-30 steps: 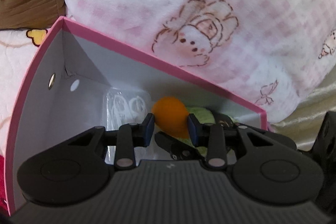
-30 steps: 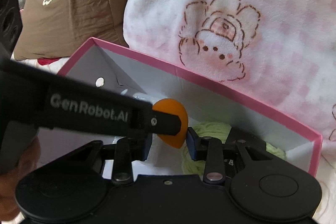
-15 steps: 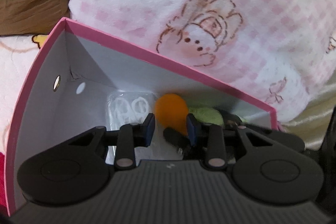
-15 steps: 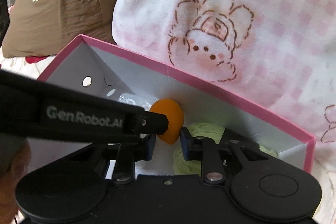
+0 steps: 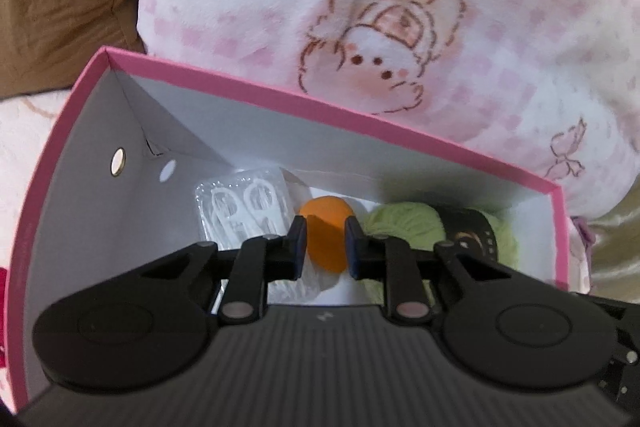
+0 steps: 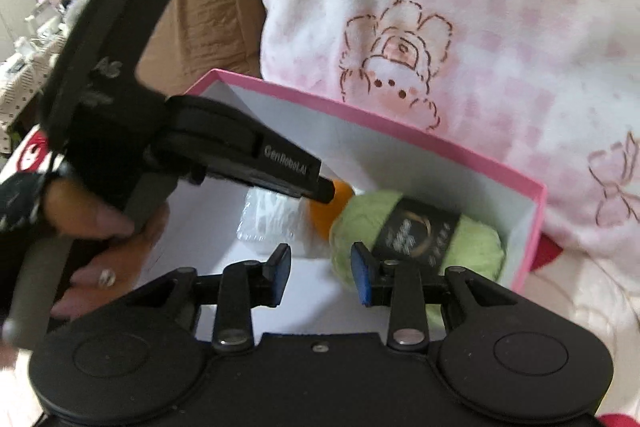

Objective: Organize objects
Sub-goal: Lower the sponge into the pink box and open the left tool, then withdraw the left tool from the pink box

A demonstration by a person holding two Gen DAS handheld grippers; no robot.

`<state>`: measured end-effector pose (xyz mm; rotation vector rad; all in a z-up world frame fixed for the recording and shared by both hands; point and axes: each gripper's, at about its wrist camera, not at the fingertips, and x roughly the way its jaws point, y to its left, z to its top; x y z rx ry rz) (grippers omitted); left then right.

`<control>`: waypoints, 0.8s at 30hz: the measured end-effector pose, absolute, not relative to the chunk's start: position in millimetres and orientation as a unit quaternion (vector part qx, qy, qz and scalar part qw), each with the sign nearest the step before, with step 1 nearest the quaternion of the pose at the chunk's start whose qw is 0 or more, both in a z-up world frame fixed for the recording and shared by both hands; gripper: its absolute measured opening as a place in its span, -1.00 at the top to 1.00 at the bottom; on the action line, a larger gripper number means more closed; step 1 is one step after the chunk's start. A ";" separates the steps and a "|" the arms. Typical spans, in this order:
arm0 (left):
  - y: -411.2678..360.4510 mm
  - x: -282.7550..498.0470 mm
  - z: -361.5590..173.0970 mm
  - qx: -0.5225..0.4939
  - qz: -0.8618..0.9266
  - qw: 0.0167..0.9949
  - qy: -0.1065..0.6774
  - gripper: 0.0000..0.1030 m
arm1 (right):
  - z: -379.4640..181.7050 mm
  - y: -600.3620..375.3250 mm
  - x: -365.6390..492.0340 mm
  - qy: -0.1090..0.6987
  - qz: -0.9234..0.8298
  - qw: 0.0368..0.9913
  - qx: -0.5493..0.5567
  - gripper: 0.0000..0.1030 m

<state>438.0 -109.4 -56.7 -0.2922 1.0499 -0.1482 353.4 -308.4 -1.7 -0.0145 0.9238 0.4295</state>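
The orange ball (image 5: pixel 325 239) was found lying inside the pink-rimmed box (image 5: pixel 360 125), near its far wall, between a clear packet of white plastic pieces (image 5: pixel 244 207) on its left and a skein of green yarn (image 6: pixel 416 227) on its right. The left gripper (image 5: pixel 325 243) was seen to have been closed further than a second earlier, down to its narrowest, with its blue pads drawn against the two sides of the ball. The ball appeared to be pinched rather than merely framed, though the contact itself was partly hidden by the fingers. In the right wrist view the tip of that gripper was seen resting against the ball's left side.

The right gripper (image 6: pixel 322 273) had been pulled back and toward the near side of the box since half a second before, when its fingers had been crowded close to the ball. Its jaws were being opened at this moment, and nothing was held between them; only the white box floor and the near edge of the yarn were visible past the pads.

By this change the ball was judged to have been handed over entirely to the left gripper. Whether it was to be lifted out or only repositioned in the box could not be told. The packet and yarn were judged already stowed.
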 end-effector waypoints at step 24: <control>-42.5 221.9 92.6 -0.068 -0.136 0.874 0.462 0.13 | 71.6 -247.3 206.1 0.357 0.147 0.922 0.023 -0.04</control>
